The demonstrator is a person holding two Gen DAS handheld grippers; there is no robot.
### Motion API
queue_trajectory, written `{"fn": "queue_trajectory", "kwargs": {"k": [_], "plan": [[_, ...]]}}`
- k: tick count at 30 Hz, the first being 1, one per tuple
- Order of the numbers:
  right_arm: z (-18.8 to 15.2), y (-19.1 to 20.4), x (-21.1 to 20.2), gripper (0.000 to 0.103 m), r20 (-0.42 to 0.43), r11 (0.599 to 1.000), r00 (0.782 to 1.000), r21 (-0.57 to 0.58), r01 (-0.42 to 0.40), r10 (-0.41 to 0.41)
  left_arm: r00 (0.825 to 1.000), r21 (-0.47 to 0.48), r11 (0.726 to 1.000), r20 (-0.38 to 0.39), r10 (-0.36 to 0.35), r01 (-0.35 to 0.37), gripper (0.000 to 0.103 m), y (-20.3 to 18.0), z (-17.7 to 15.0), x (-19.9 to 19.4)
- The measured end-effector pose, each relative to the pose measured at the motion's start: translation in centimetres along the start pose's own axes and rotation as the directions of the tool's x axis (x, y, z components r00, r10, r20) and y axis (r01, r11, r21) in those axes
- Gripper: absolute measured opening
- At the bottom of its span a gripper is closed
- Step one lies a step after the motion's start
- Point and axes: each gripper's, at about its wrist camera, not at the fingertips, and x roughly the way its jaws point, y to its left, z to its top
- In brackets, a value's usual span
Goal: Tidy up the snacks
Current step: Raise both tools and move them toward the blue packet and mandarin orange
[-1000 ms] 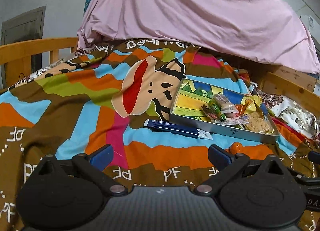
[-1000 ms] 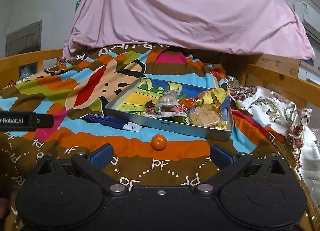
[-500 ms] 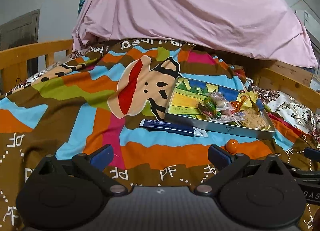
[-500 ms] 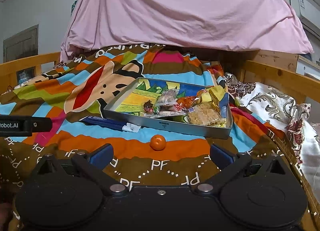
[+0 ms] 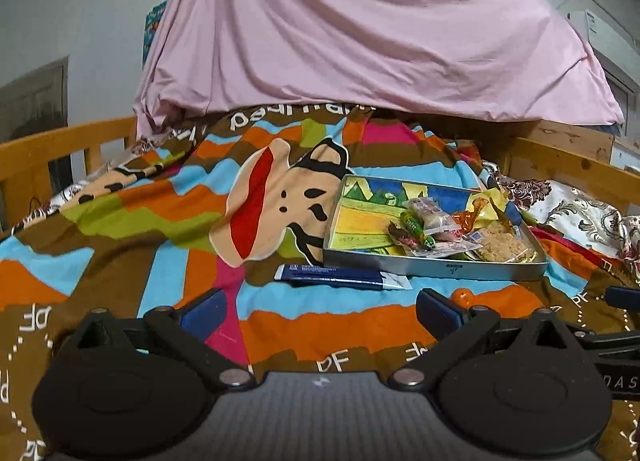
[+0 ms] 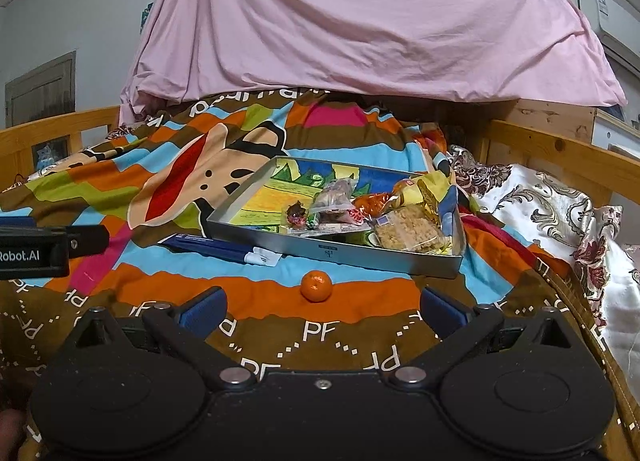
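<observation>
Tin nearer, tangerine outside

Both wrist views sit low over the striped blanket, looking forward along their own wide-spread fingers toward the draped pink sheet.

Left wrist view: stands left, sees the metal tray ahead and to the right.

Right wrist view: stands right, tray nearer centre, small orange close ahead; left gripper body enters at its left edge.

Shared: tray, blue packet, blanket, sheet, wooden rails.
</observation>
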Motion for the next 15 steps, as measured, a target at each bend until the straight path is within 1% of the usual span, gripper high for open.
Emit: {"fn": "queue_trajectory", "kwargs": {"k": [2,5,10,15], "plan": [[0.1,0.0,0.1,0.102,0.002,1.000,1.000,0.008,0.006,-0.006,1.000,0.000,1.000,0.007,0.013,-0.013,0.103,-0.1,0.1,0.1],[0.1,-0.2,0.4,0.102,0.001,1.000,1.000,0.028,0.007,-0.008,1.000,-0.018,1.000,-0.026,0.016,-0.017,0.103,0.1,0.2,0.6],[0.0,-0.4,0.7,0.102,-0.004,0.999,1.000,0.038,0.019,-0.019,0.999,-0.034,0.999,-0.050,0.019,-0.021,0.103,0.4,0.2,1.1],[-0.1,-0.3,0.9,0.102,-0.010,0.999,1.000,0.037,0.021,-0.021,0.998,-0.034,0.999,-0.053,0.027,-0.029,0.103,0.5,0.1,1.3]]}}
